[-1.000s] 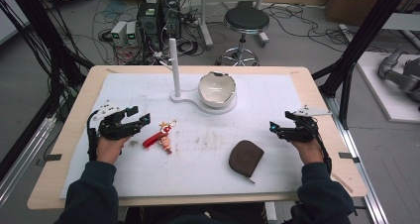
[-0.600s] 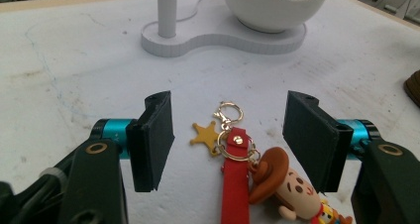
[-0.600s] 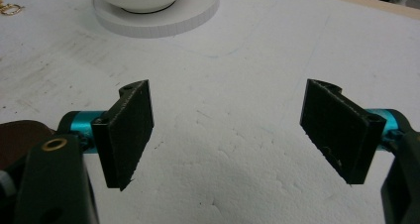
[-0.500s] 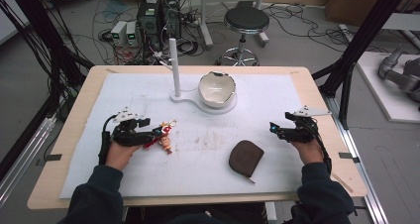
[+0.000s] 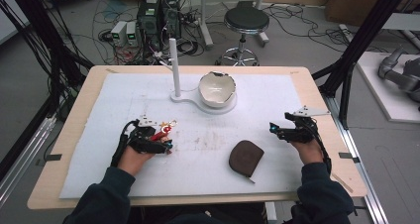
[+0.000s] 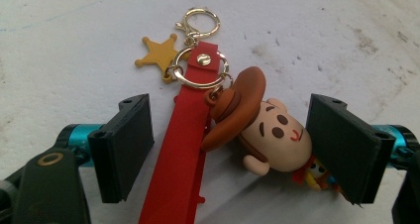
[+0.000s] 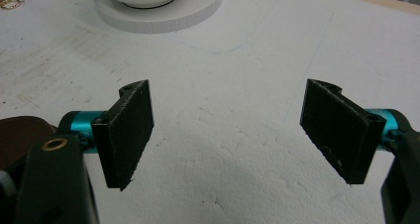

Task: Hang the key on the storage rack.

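Two flat black jaws of the left hand-held gripper stand open around the keychain: a smooth red strap, gold rings, a yellow star and a rounded cowboy-head charm, lying on the rough white mat of the counter. The charm sits just beside the jaw at 3 o'clock; the strap lies apart from the jaw at 9 o'clock. The right hand-held gripper is open over bare mat, with the brown pouch at its 9 o'clock.

A white bowl sits on a white stand; brown pouch lies on the table.
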The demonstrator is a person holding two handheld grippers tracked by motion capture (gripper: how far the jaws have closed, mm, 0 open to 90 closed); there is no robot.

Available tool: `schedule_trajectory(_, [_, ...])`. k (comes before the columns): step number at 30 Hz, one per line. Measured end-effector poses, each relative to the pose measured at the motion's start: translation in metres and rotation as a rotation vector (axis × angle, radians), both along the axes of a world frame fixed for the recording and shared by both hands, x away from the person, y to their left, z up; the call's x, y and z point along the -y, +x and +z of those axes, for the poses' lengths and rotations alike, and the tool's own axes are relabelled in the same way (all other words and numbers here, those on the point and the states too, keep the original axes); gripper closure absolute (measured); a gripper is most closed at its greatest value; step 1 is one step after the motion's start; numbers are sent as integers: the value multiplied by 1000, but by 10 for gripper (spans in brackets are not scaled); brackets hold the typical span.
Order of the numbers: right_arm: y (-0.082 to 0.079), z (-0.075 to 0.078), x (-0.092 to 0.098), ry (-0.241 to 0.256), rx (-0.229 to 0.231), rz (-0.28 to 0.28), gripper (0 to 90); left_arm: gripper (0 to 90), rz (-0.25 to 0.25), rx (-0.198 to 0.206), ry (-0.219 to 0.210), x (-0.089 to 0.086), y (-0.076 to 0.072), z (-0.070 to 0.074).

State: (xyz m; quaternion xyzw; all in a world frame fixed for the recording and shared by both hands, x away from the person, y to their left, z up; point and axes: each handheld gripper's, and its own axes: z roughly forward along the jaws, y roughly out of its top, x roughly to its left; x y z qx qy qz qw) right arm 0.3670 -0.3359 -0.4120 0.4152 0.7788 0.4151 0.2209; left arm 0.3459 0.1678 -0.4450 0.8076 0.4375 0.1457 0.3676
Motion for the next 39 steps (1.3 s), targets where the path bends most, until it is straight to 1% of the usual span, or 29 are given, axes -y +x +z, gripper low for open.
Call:
schedule_trajectory(1, [0,0,0,2,-6,-4,210,276,-18,-10,-10,-1,0,2])
schedule_trajectory(2, [0,0,0,4,-5,-4,210,277,-29,-18,1,-2,1,4])
schedule_trajectory(3, [0,0,0,4,-5,-4,210,283,-29,-18,1,-2,1,4])
schedule_trajectory(4, [0,0,0,3,-5,-4,210,301,-48,-3,-32,-7,2,8])
schedule_trajectory(5, [-1,0,0,2,-7,-5,210,378,-46,16,-65,-9,1,12])
schedule_trajectory(6, [0,0,0,1,-5,-4,210,513,-49,40,-82,-14,1,16])
schedule_trajectory(7, [-1,0,0,2,-6,-4,210,621,-49,40,-82,-14,1,16])
schedule_trajectory(8, [0,0,0,2,-7,-5,210,656,-61,60,-123,-22,2,19])
schedule_trajectory(10, [0,0,0,2,-8,-4,210,657,-55,54,-118,-25,2,18])
schedule_trajectory(12, [0,-1,-1,-1,-10,0,210,660,-44,29,-132,-29,4,15])
schedule_trajectory(13, [0,-1,-1,-1,-10,0,210,660,-41,30,-138,-30,5,15])
schedule_trajectory(16, [0,-1,-1,-2,-9,2,210,659,-43,47,-134,-29,4,17])
schedule_trajectory(17, [0,-1,-1,1,-13,-1,210,650,-27,68,-127,-29,3,18])
schedule_trajectory(18, [0,-1,-1,1,-13,-1,210,619,-27,68,-127,-29,3,18])
schedule_trajectory(19, [1,-2,-1,0,-17,1,210,560,-6,89,-125,-29,2,19])
schedule_trajectory(20, [1,-2,-1,-1,-17,2,211,523,9,100,-119,-29,2,22])
schedule_trajectory(22, [0,-2,-1,0,-19,1,210,475,35,112,-109,-28,-1,27])
schedule_trajectory(25, [0,-2,-1,0,-18,3,210,453,66,89,-61,-24,-5,31])
schedule_trajectory(27, [1,-2,0,3,-16,-1,210,453,69,49,-30,-18,-10,29])
schedule_trajectory(29, [0,-2,0,5,-18,-2,210,452,67,33,-7,-13,-12,26])
schedule_trajectory(30, [1,-2,0,2,-16,0,210,428,83,7,6,-8,-11,18])
schedule_trajectory(31, [1,-2,0,2,-16,0,210,409,83,7,6,-8,-11,18])
schedule_trajectory(33, [1,-2,-1,2,-20,2,210,398,87,-10,37,-2,-9,9])
schedule_trajectory(34, [1,-2,-1,-4,-15,7,211,377,88,-16,40,-1,-6,4])
schedule_trajectory(35, [1,-2,-1,-3,-17,7,211,388,91,-6,38,-1,-6,3])
schedule_trajectory(36, [1,-2,-1,-2,-18,6,211,393,82,-2,57,0,-6,4])
schedule_trajectory(37, [1,-2,-1,-4,-17,6,210,409,82,-2,57,0,-6,4])
schedule_trajectory(38, [1,-2,-1,-2,-19,7,210,447,79,4,62,-1,-6,4])
schedule_trajectory(39, [1,-2,-2,-1,-22,5,210,452,55,-9,42,-6,-2,5])
